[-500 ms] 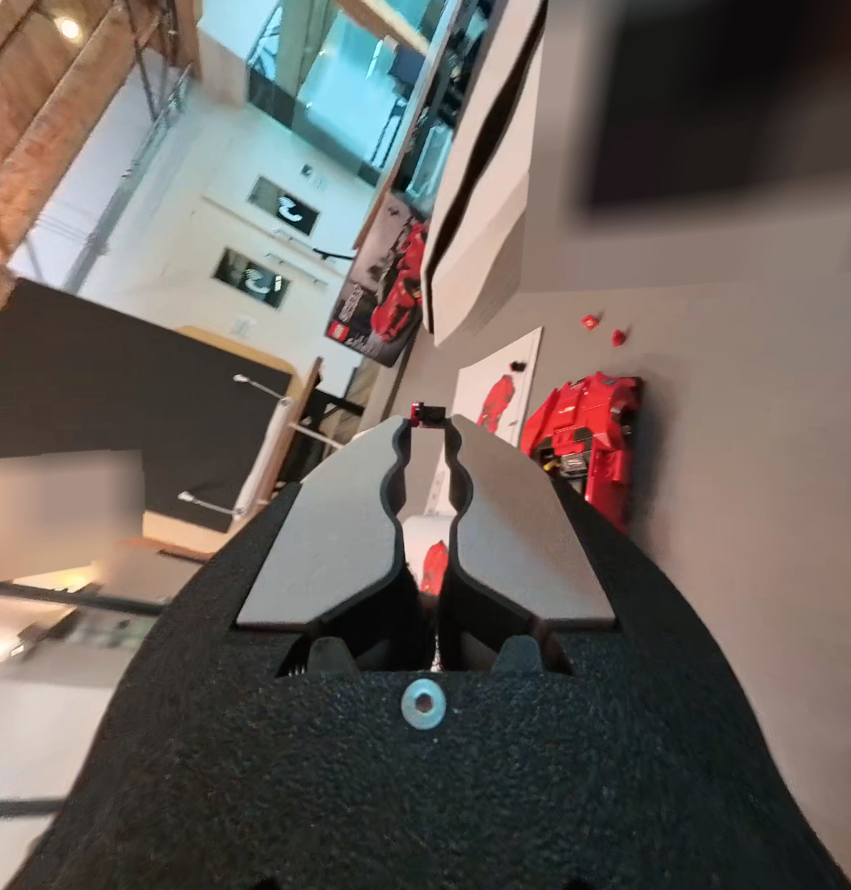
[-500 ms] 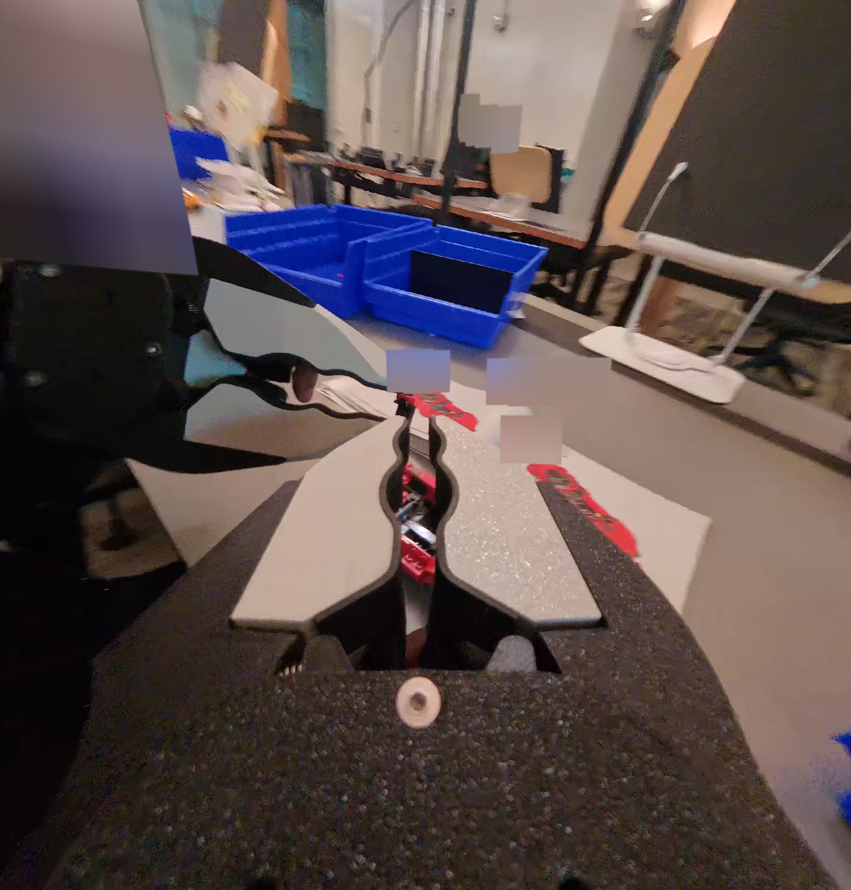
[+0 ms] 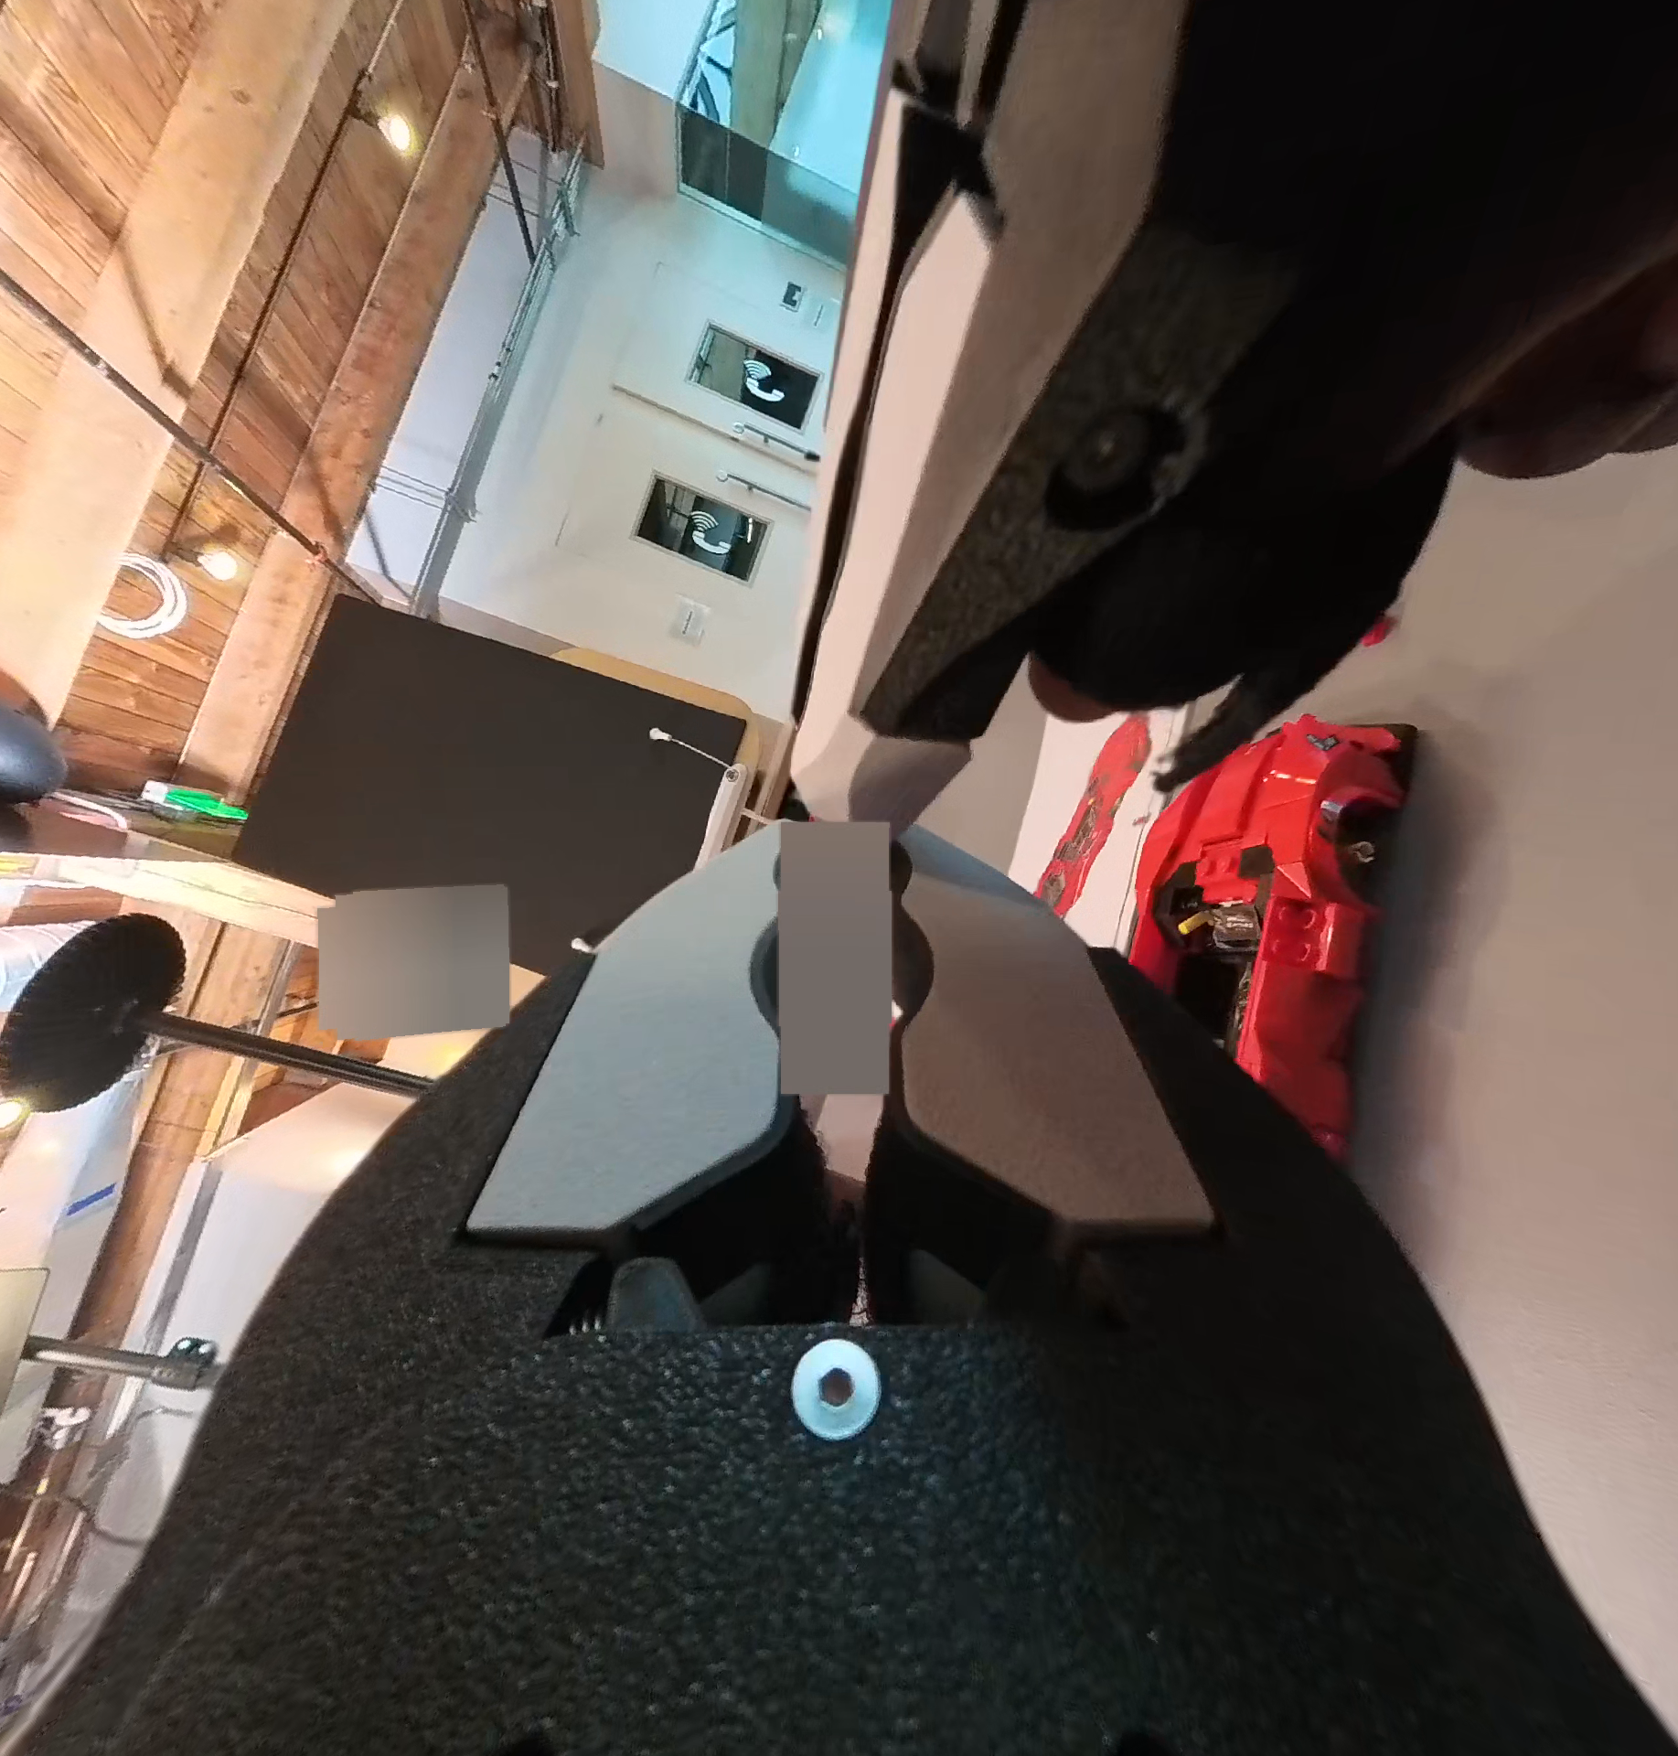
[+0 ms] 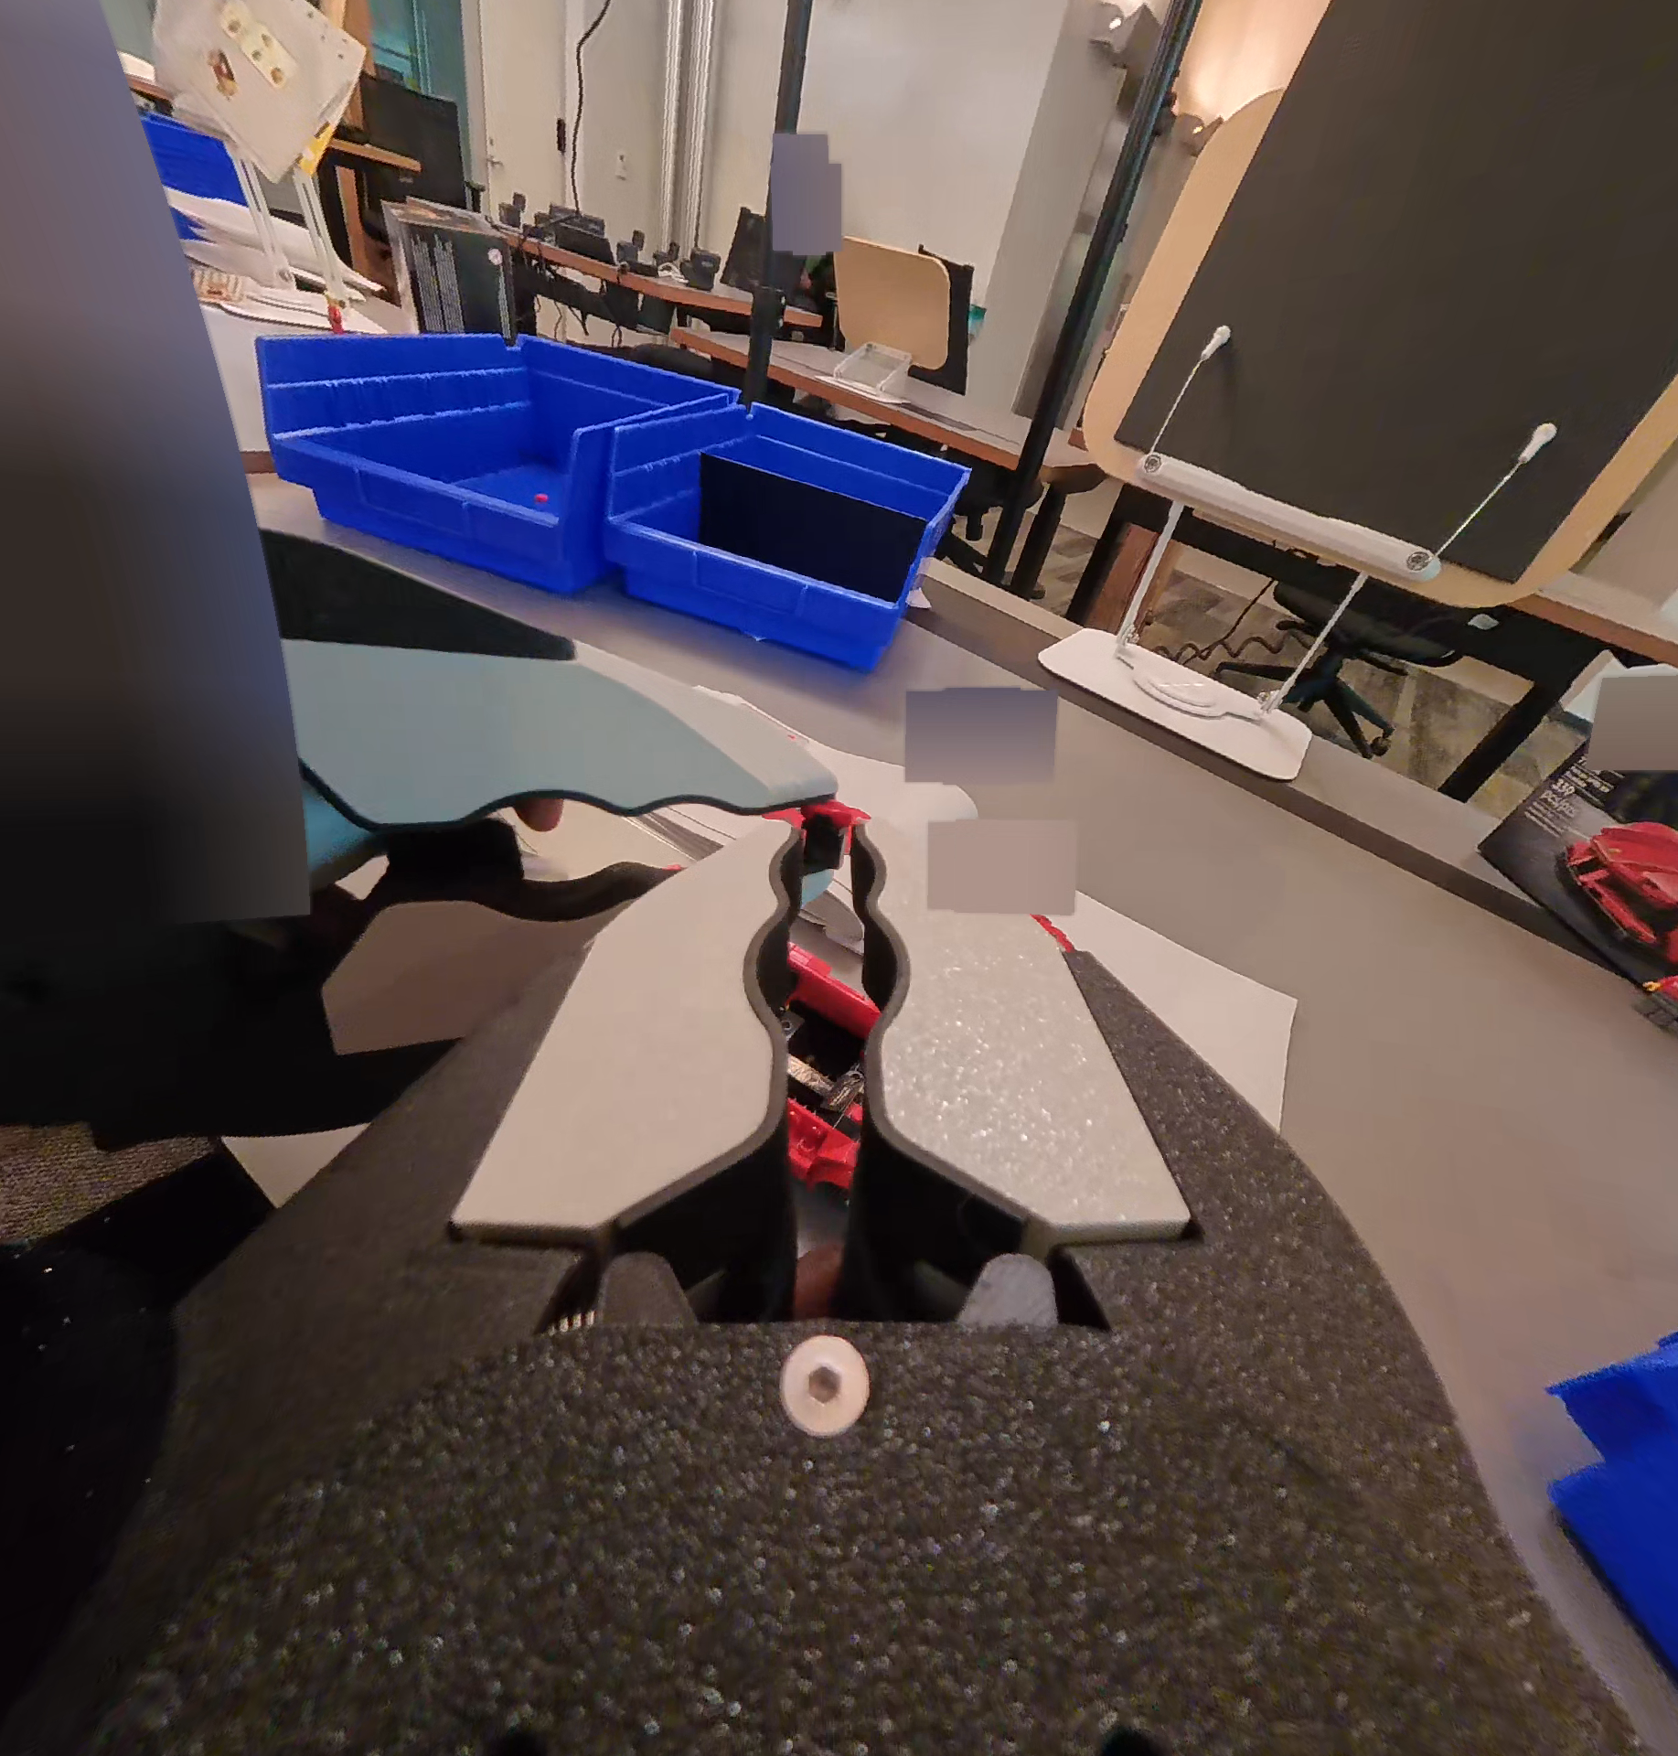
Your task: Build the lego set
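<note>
**Spotter:** Your right gripper [image 4: 821, 825] was closed down to a narrow slot, and the small black-and-red lego piece [image 4: 820, 848] sat pinched right at its tips. You held it up in the air, above the half-built red lego car [image 4: 823, 998].

**Coach:** And your left gripper [image 3: 837, 860]? From its own camera a patch covered the gap between the fingers, so I couldn't tell how wide you had it or whether it gripped anything.

**Spotter:** Same here. In the right wrist view its upper finger reached in from the left and ended just beside the top of the piece, perhaps touching. It looked to me like a hand-over or a re-grip in mid-air.

**Coach:** Then you needed one firm hold before the other let go. With so little of the piece inside the tips, a twist could have flicked it out, so you were better off squeezing squarely on its flat sides.

**Spotter:** The car lay on its side on the grey table [image 3: 1528, 1235], beside the white instruction sheet [image 4: 1196, 1026], well below both claws.

**Coach:** So you had room to square the piece's studs to the car before bringing it down slowly
</note>
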{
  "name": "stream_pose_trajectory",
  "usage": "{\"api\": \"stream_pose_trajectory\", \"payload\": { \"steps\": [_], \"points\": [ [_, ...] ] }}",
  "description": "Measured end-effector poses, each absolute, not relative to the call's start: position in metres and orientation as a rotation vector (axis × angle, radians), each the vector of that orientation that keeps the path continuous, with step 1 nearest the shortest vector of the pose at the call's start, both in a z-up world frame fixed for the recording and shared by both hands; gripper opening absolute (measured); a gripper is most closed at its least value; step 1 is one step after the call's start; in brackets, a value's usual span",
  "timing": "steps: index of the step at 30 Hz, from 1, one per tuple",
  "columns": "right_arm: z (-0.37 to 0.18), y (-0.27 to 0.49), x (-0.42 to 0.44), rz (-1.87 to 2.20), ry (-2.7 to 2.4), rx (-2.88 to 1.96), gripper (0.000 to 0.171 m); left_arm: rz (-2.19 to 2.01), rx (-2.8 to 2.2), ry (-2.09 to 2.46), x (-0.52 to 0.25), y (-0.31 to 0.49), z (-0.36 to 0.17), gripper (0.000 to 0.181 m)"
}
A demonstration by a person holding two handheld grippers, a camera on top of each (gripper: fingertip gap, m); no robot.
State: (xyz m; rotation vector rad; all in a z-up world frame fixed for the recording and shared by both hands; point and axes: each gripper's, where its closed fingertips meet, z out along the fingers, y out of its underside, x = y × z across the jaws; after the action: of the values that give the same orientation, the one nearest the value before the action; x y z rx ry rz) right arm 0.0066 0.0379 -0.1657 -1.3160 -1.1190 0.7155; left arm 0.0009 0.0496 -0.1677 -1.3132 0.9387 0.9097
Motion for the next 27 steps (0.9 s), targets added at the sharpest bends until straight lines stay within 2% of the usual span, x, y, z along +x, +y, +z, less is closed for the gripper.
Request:
{"api": "stream_pose_trajectory", "payload": {
  "steps": [17, 19, 20, 27],
  "points": [
    [-0.175, 0.041, 0.007, 0.643, -1.159, -1.311, 0.006, 0.989, -1.288, 0.989, 0.002, 0.049, -0.173, 0.012],
    [-0.177, 0.041, 0.008, 0.669, -1.154, -1.321, 0.006, 0.956, -1.289, 0.99, 0.005, 0.049, -0.174, 0.014],
    [-0.179, 0.042, 0.008, 0.672, -1.154, -1.33, 0.0, 0.932, -1.294, 0.982, 0.007, 0.049, -0.174, 0.02],
    [-0.187, 0.047, 0.004, 0.756, -1.128, -1.381, 0.0, 0.736, -1.408, 0.951, 0.006, 0.056, -0.187, 0.02]
  ]
}}
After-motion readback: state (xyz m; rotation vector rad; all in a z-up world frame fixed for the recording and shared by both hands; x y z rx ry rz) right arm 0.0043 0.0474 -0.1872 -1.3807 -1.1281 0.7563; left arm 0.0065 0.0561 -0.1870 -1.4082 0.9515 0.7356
